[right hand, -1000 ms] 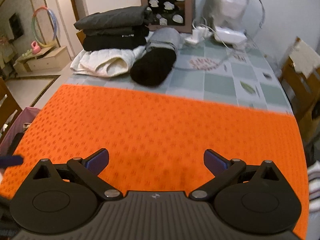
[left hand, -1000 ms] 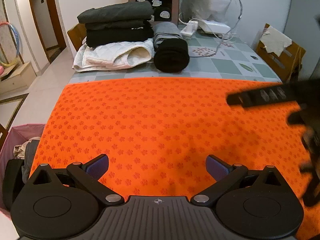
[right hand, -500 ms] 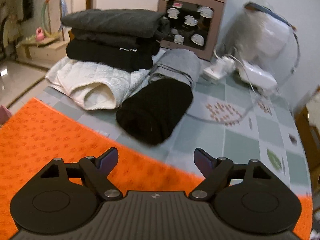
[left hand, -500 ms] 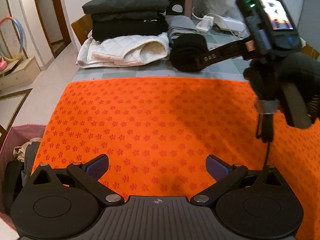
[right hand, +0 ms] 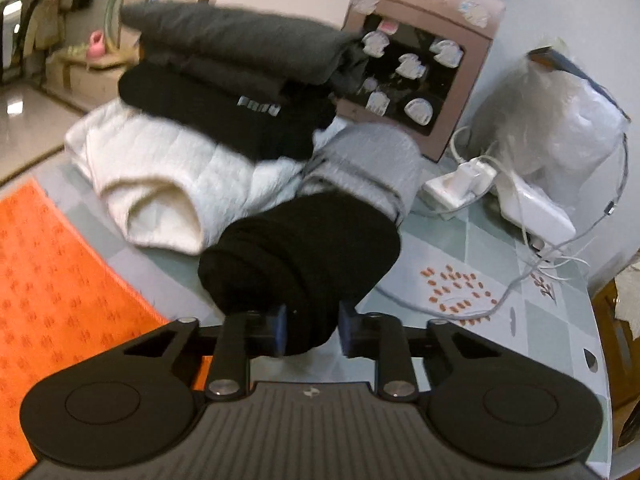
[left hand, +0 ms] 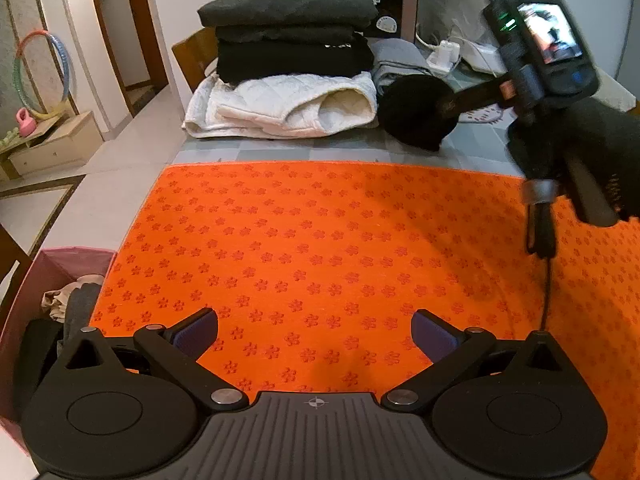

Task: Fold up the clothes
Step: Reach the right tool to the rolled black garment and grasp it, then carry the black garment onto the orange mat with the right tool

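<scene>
The black roll of clothes lies past the far edge of the orange mat, its long way pointing from the right gripper toward the gray roll. That gripper's jaws are closing on the near end. The left gripper hangs wide open, empty, over the mat, farther away

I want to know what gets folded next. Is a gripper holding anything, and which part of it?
The right gripper is closing on the near end of the rolled black garment, which sits between its jaws. The left gripper is open, holding nothing.
</scene>
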A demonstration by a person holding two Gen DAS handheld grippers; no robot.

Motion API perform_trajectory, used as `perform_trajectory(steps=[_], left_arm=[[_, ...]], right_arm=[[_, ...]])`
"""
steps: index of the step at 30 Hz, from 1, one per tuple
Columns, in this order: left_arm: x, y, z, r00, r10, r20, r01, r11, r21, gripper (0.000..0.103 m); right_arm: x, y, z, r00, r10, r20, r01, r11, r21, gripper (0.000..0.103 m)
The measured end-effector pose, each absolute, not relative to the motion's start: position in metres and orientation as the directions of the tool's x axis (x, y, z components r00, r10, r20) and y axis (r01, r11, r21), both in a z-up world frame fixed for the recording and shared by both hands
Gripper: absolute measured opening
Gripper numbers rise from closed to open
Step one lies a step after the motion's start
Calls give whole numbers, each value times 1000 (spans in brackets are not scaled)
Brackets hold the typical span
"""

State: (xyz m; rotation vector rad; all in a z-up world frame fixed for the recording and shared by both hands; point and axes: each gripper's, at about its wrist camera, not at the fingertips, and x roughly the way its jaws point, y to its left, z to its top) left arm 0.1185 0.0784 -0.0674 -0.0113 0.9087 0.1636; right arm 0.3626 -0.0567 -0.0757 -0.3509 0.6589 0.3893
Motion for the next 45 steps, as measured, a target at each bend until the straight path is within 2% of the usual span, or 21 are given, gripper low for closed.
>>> perform_trajectory(steps=[6, 13, 15, 20, 23, 25, 28, 30, 31, 32, 33, 39, 41, 43, 45], left_arm=[[108, 78, -56, 634, 143, -760, -156, 986, 55, 102], [82, 71, -38, 685, 116, -719, -119, 992, 47, 102], [72, 66, -38, 693, 93, -715, -86, 995, 47, 101], [48, 47, -46, 686, -13, -727, 54, 998, 34, 93], [37, 26, -54, 660, -91, -746, 189, 981, 48, 81], [31, 14, -57, 644, -145, -751, 260, 965, 37, 77], [24, -6, -57, 636, -236, -735, 367, 930, 20, 68], [22, -17, -57, 661, -225, -715, 379, 923, 60, 50], [21, -23, -57, 674, -220, -705, 385, 919, 81, 34], [21, -24, -56, 686, -208, -697, 374, 923, 93, 11], [21, -22, -53, 697, -190, -691, 354, 930, 102, 8], [19, 13, -10, 789, -117, -603, 218, 971, 96, 7], [19, 21, 8, 822, -69, -565, 160, 981, 113, 7], [27, 30, 22, 844, -2, -536, 88, 987, 135, 6], [32, 46, 33, 842, 46, -537, 16, 994, 111, 6]], right_arm=[[322, -76, -23, 735, 316, -600, -475, 871, -122, 19], [219, -126, 31, 684, 401, -610, -495, 869, 16, 19], [188, -145, 40, 664, 414, -623, -480, 874, 69, 19], [109, -188, 53, 628, 418, -656, -420, 892, 167, 19], [71, -209, 57, 615, 417, -669, -387, 899, 205, 19], [48, -222, 61, 608, 427, -669, -371, 898, 237, 19], [28, -233, 68, 601, 467, -648, -373, 882, 290, 19], [15, -240, 72, 596, 494, -633, -375, 868, 324, 19], [11, -241, 75, 593, 511, -623, -384, 859, 339, 19], [8, -243, 78, 590, 526, -613, -391, 850, 352, 19], [7, -245, 79, 590, 529, -610, -392, 848, 357, 19], [15, -266, 76, 610, 464, -642, -359, 884, 298, 19], [22, -271, 71, 610, 444, -656, -354, 894, 276, 14], [29, -277, 69, 621, 430, -655, -336, 901, 274, 1], [34, -285, 74, 667, 382, -640, -300, 924, 239, 1]])
